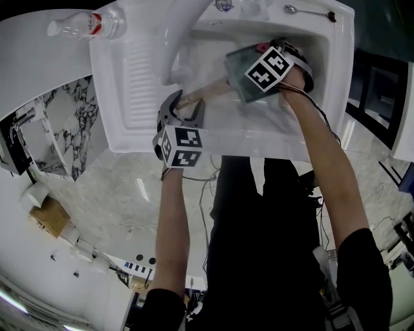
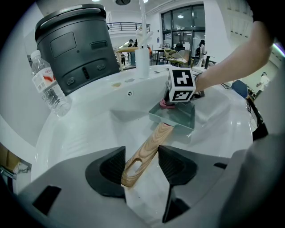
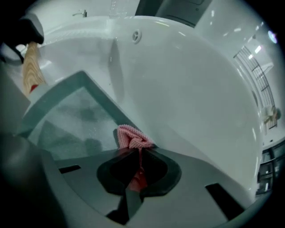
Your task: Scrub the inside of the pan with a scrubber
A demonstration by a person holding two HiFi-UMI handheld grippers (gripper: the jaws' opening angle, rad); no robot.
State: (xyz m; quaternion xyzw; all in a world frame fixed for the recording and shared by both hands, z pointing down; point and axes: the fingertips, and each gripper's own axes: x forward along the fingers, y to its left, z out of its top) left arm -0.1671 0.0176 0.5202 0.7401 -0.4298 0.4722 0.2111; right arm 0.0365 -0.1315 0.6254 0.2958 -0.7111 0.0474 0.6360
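A square grey-green pan with a wooden handle lies in the white sink. My left gripper is closed around the end of the handle, its pads against the wood. My right gripper is shut on a pink knitted scrubber, which sticks out past the jaw tips at the pan's far rim. From the left gripper view the scrubber sits at the pan's back edge, under the right gripper's marker cube. The pan's wet floor lies just left of the scrubber.
A plastic water bottle lies on the counter beside the sink's ribbed drainboard. A white faucet arches over the basin and a spoon rests at the back rim. A dark lidded pot stands behind the sink.
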